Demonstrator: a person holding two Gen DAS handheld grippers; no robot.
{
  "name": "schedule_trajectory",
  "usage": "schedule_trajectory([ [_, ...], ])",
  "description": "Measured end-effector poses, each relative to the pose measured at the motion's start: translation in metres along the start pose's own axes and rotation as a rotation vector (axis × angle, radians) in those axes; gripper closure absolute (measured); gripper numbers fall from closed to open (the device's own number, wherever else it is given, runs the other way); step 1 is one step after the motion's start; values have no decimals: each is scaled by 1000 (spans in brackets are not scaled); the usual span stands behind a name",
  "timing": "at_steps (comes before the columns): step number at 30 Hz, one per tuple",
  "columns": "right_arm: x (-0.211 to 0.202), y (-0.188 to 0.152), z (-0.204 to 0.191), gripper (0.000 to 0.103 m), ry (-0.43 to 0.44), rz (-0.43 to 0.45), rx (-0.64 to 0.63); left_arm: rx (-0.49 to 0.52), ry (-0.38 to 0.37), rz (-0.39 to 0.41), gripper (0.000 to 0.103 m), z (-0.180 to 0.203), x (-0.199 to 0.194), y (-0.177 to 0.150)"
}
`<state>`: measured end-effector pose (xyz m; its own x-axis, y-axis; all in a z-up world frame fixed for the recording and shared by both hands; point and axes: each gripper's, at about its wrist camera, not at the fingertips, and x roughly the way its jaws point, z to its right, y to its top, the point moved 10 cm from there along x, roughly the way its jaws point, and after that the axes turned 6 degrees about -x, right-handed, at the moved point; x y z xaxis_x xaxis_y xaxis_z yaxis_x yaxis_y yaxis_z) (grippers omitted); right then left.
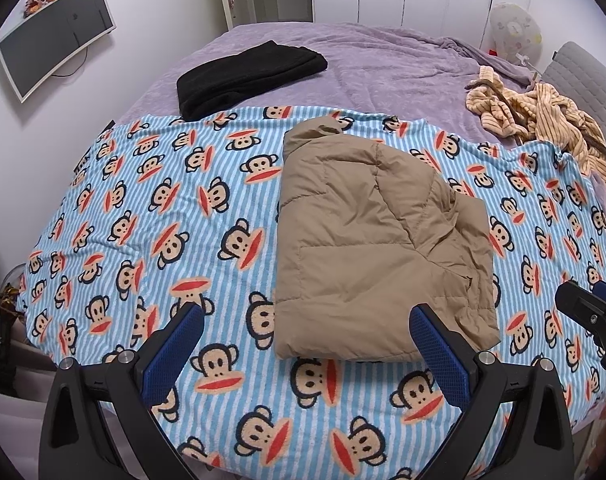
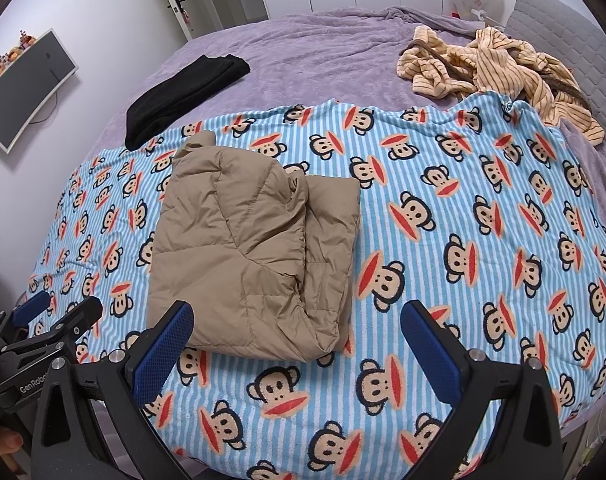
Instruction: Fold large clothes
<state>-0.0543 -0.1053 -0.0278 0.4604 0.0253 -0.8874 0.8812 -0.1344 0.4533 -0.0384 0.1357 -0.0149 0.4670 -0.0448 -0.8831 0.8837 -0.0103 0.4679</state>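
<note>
Nearest the camera, left gripper point(image 1: 307, 330), jaws spread wide and holding nothing, poised just short of the near edge of the tan padded jacket point(image 1: 377, 240). Beside it, right gripper point(image 2: 297, 328), jaws likewise wide apart and empty, hovering near the jacket's near right corner. Probably kept low and apart so as to be ready for the next garment, or for a last tidy of this one.

Jacket lying in the middle of the monkey-print blanket point(image 1: 163, 216), already folded into a compact, roughly rectangular bundle, collar end pointing away; this fold looks finished, or nearly. Blanket spread beneath the jacket, apparently as a clean folding surface over the purple bed cover point(image 1: 383, 64).

Beyond the jacket, to its far left, a black folded garment point(image 1: 251, 76) half on the blanket's far edge, seemingly set aside as done. Far right of the jacket, a crumpled striped yellow garment point(image 2: 499, 68), unfolded, likely waiting its turn.
</note>
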Motion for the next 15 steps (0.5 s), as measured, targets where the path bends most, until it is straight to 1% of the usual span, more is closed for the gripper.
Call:
schedule_trajectory([
  [8,0,1,1,0,1,0,1,-3,7,-2,0,1,0,2],
  [15,1,0,1,0,1,0,1,0,-2,6,0,2,-2,5],
])
